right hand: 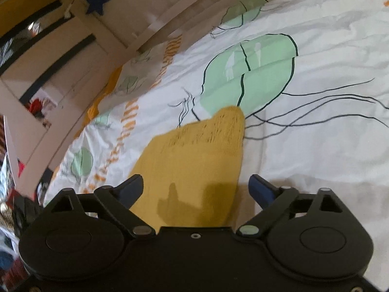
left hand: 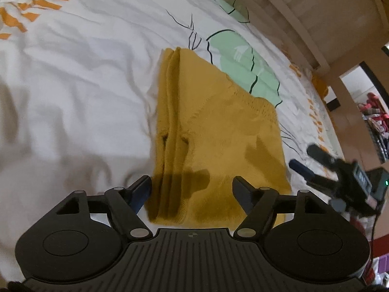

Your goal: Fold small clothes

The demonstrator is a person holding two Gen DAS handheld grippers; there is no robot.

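A mustard-yellow knitted garment (left hand: 214, 131) lies folded on the bed, its layered fold edge running along its left side. My left gripper (left hand: 192, 189) hovers open over the garment's near end, nothing pinched between its fingers. In the left wrist view my right gripper (left hand: 304, 158) shows at the garment's right edge, fingers apart. In the right wrist view the same yellow garment (right hand: 194, 160) spreads below my right gripper (right hand: 197, 187), which stands wide open above the near part of the cloth; its right finger (right hand: 261, 187) is past the cloth's edge.
The bed cover (left hand: 85, 85) is white with green jellyfish prints (right hand: 250, 73) and orange stripes (left hand: 36, 7). A wooden bed frame (left hand: 328, 24) runs along the far side. A shelf with red items (left hand: 374, 112) stands beyond the bed's corner.
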